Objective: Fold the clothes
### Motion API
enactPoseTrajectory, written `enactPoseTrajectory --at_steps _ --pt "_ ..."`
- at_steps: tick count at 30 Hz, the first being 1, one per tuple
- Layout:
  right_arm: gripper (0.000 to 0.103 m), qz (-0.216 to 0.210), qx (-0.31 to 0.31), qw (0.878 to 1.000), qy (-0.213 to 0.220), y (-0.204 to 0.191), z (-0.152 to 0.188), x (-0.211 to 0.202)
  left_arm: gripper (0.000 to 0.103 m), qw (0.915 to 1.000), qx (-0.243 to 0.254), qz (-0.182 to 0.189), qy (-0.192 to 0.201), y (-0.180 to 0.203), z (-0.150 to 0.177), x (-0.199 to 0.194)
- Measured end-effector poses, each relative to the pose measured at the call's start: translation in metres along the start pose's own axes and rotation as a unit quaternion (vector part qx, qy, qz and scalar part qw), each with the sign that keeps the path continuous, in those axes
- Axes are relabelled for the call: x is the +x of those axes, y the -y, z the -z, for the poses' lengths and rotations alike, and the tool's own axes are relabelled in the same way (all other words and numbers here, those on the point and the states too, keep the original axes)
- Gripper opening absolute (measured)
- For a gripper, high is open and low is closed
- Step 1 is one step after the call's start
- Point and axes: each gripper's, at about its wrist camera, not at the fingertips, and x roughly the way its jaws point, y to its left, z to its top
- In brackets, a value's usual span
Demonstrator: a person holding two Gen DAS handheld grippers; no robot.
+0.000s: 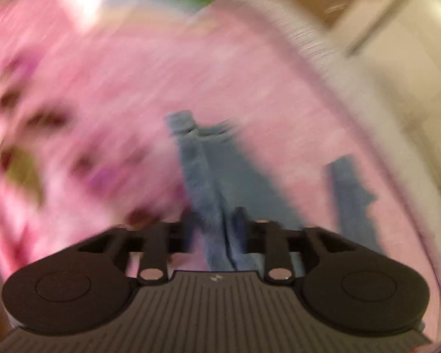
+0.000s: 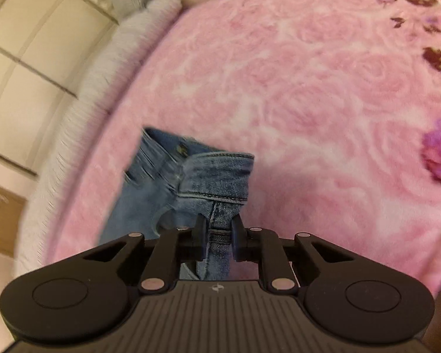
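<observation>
Holding both tongs, left (image 1: 214,229) and right (image 2: 219,232), clamped on the jeans (image 2: 191,176) above the pink bed (image 2: 308,88), the person does best keeping the denim taut and level.

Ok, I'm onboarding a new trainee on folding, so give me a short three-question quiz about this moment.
1. True or false: the right gripper is shut on the jeans.
2. Multiple choice: the jeans hang over A) a bare wooden table, B) a pink floral blanket, C) a sink.
3. Fill in: the denim strip between the fingers of the left gripper is ____ in colour.

Key: 1 true; 2 B; 3 blue. The left wrist view is motion-blurred, but blue denim clearly passes between its fingers.
</observation>
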Motion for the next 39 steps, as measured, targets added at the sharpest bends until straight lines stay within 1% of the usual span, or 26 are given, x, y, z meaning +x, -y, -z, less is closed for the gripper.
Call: enactPoseTrajectory --at_steps 1,2,4,5,6,7,9,10,12,13,14,16,20,22,23,25,27,28,29,30,32,33,34,35,37,39 --pt "0.030 0.017 0.002 1.000 -0.010 0.004 0.003 0.005 0.033 0.9985 -0.052 -0.011 -0.010 -0.016 0.003 0.006" --pt "0.032 0.033 0.004 0.999 -0.019 0.009 0.006 0.009 0.036 0.9945 -0.105 0.005 -0.005 -0.030 0.009 0.007" --pt "0.034 0.052 0.038 0.998 -0.029 0.022 0.007 0.018 0.043 0.9878 -0.151 0.035 0.016 -0.040 0.015 0.005" --pt "0.040 0.043 0.060 0.997 -0.027 0.029 0.008 0.019 0.045 0.9892 -0.142 0.033 0.018 -0.037 0.015 0.006" --pt "0.042 0.040 0.070 0.997 -0.020 0.031 0.009 0.019 0.045 0.9905 -0.133 0.031 0.019 -0.035 0.015 0.007" --pt "0.043 0.037 0.079 0.996 -0.014 0.032 0.010 0.018 0.041 0.9917 -0.123 0.029 0.020 -0.032 0.015 0.008" --pt "0.043 0.036 0.070 0.997 -0.014 0.030 0.011 0.022 0.022 0.9956 -0.092 0.011 0.018 -0.025 0.014 0.011" --pt "0.043 0.037 0.065 0.997 -0.015 0.028 0.011 0.024 0.006 0.9971 -0.074 0.001 0.016 -0.022 0.013 0.011" --pt "0.034 0.034 0.060 0.998 -0.016 0.025 0.009 0.027 0.005 0.9988 -0.046 -0.003 0.018 -0.018 0.012 0.006" --pt "0.023 0.039 0.047 0.998 -0.014 0.021 0.008 0.026 0.003 0.9993 -0.033 -0.005 0.019 -0.016 0.012 0.004" --pt "0.018 0.045 0.034 0.998 -0.012 0.016 0.008 0.025 0.003 0.9996 -0.019 -0.007 0.020 -0.014 0.011 0.001" --pt "0.015 0.057 0.007 0.998 -0.007 0.007 0.007 0.022 0.003 0.9997 0.008 -0.011 0.021 -0.010 0.011 -0.004" --pt "0.011 0.051 -0.053 0.997 0.035 -0.015 0.013 -0.019 0.001 0.9978 0.059 -0.018 0.024 -0.003 0.009 -0.014" --pt "0.011 0.048 -0.058 0.996 0.043 -0.017 0.014 -0.039 0.001 0.9982 0.053 -0.017 0.023 -0.007 0.014 -0.022" --pt "0.011 0.053 -0.055 0.996 0.043 -0.015 0.015 -0.045 0.001 0.9985 0.049 -0.017 0.019 -0.011 0.018 -0.024" --pt "0.011 0.069 -0.045 0.996 0.040 -0.008 0.018 -0.053 0.002 0.9977 0.056 -0.037 0.005 -0.018 0.026 -0.019" --pt "0.011 0.101 -0.037 0.994 0.009 0.006 0.021 -0.040 0.008 0.9959 0.069 -0.059 -0.008 -0.023 0.032 -0.013" --pt "0.015 0.120 -0.035 0.992 -0.009 0.013 0.022 -0.031 0.008 0.9953 0.075 -0.062 -0.003 -0.021 0.033 -0.013" --pt "0.028 0.139 -0.025 0.990 -0.020 0.016 0.022 -0.026 0.009 0.9944 0.082 -0.066 0.000 -0.017 0.033 -0.015" --pt "0.036 0.158 -0.016 0.987 -0.030 0.019 0.022 -0.020 0.010 0.9929 0.093 -0.074 0.002 -0.012 0.033 -0.017" --pt "0.067 0.192 -0.028 0.981 -0.016 0.009 0.018 -0.025 0.019 0.9885 0.111 -0.102 0.014 -0.003 0.031 -0.026" --pt "0.069 0.210 -0.047 0.977 -0.012 0.002 0.017 -0.027 0.021 0.9867 0.115 -0.112 0.020 0.001 0.030 -0.031" --pt "0.068 0.223 -0.075 0.972 -0.009 -0.009 0.018 -0.029 0.021 0.9870 0.109 -0.115 0.028 0.003 0.028 -0.038" --pt "0.066 0.236 -0.100 0.966 0.001 -0.019 0.019 -0.032 0.024 0.9872 0.103 -0.117 0.034 0.005 0.027 -0.045" --pt "0.070 0.264 -0.135 0.955 0.018 -0.037 0.020 -0.039 0.031 0.9884 0.098 -0.110 0.038 0.012 0.027 -0.058" --pt "0.071 0.248 -0.125 0.960 0.036 -0.040 0.017 -0.050 0.031 0.9915 0.097 -0.084 0.020 0.022 0.029 -0.065"
